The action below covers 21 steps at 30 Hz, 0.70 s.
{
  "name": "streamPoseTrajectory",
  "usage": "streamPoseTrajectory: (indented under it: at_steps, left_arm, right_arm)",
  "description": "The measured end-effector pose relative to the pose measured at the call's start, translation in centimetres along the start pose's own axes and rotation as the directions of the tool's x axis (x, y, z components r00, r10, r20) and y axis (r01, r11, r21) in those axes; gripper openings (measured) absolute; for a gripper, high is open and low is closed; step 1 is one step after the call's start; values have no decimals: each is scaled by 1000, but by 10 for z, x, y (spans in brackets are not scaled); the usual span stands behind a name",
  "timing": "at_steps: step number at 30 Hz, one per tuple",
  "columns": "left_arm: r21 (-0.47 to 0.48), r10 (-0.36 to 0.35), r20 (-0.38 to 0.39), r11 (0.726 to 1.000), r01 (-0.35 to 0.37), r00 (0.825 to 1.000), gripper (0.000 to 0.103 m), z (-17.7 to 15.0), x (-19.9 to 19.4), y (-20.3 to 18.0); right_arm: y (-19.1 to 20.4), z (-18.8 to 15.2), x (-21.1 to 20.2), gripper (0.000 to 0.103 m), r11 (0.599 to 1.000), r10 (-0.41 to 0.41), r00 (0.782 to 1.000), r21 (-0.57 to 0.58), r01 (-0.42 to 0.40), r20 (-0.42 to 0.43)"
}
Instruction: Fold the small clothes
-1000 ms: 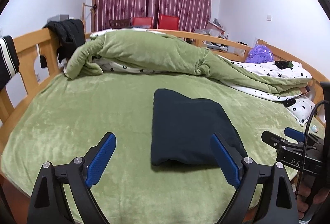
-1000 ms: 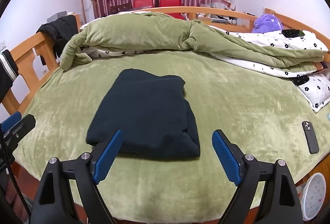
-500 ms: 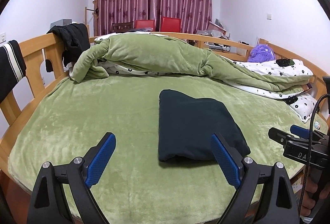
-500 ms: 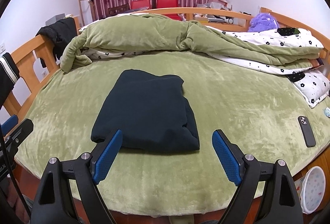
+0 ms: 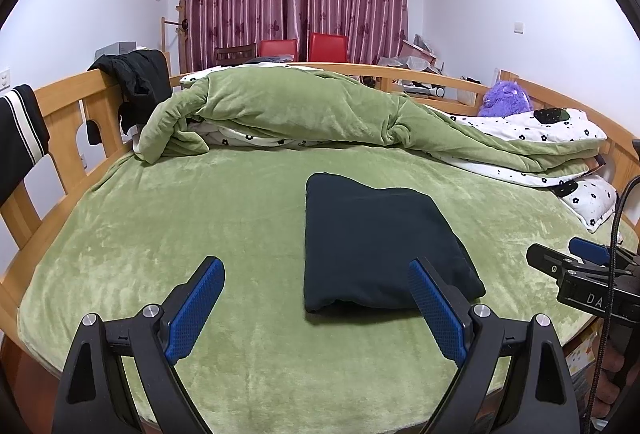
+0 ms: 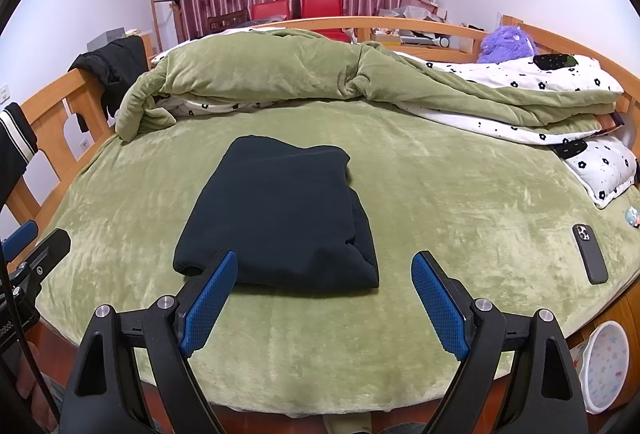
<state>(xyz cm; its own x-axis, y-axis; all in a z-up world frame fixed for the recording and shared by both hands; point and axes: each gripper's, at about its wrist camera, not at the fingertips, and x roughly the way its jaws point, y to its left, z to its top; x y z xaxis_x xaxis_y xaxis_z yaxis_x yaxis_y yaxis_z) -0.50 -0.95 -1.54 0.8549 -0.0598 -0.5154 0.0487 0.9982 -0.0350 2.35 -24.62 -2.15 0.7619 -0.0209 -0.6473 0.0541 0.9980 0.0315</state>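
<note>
A dark navy garment (image 5: 372, 242) lies folded into a neat rectangle on the green bed cover (image 5: 180, 226); it also shows in the right wrist view (image 6: 280, 210). My left gripper (image 5: 316, 290) is open and empty, held back from the bed's near edge, with the garment ahead and to the right. My right gripper (image 6: 324, 282) is open and empty, also drawn back, with the garment just ahead and to the left. The right gripper shows at the edge of the left wrist view (image 5: 576, 266). Neither gripper touches the garment.
A rumpled green duvet (image 5: 320, 110) with a flowered white lining lies along the far side. Wooden rails (image 5: 68, 122) ring the bed, with dark clothes hung on them. A black phone (image 6: 590, 254) lies on the cover at right. A white bowl (image 6: 604, 366) sits below the bed edge.
Both grippers have pulled back and risen from the bed, so the folded garment looks farther away. The garment has not moved. Both grippers stay open.
</note>
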Motion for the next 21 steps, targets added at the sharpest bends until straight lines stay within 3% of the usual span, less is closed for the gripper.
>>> streamPoseTrajectory:
  at_steps: [21]
  left_arm:
    - [3,3,-10,1000,-3,1000,93,0,1,-3]
  right_arm:
    - [-5,0,-4,88,1000,-1,1000,-8,1,12]
